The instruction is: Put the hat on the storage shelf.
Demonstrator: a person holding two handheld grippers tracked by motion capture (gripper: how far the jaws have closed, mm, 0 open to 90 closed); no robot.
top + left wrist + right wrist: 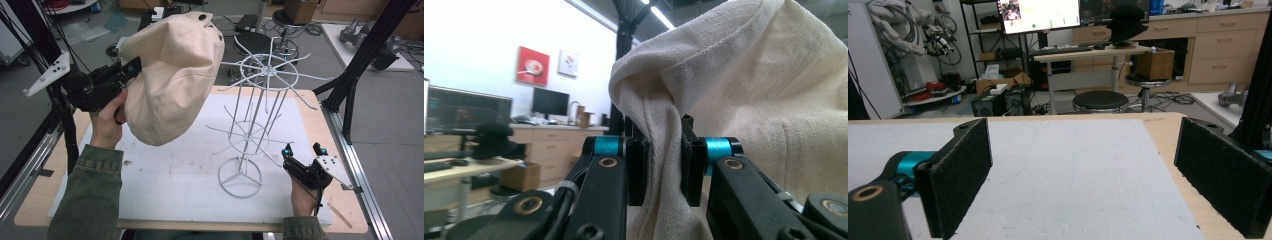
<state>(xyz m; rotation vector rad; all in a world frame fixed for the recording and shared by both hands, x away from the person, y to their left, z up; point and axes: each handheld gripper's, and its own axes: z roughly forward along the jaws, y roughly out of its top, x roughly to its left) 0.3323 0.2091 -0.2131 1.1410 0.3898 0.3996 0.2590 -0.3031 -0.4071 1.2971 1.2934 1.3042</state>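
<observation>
Your left gripper [134, 66] is clamped on a bunched fold of the cream canvas hat [172, 75], holding it in the air at about ten o'clock over the worktop [165, 175], its crown just beside the top ring of the white wire rack [255, 120]. In the left gripper view the fabric [724, 100] is pinched between both pads. Your right gripper [303, 150] rests at four o'clock by the rack's base, jaws wide apart with nothing between them.

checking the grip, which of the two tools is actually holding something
The left tool: its jaws pinch a fold of the cream cloth hat. The right tool rests open above the white mat.
</observation>
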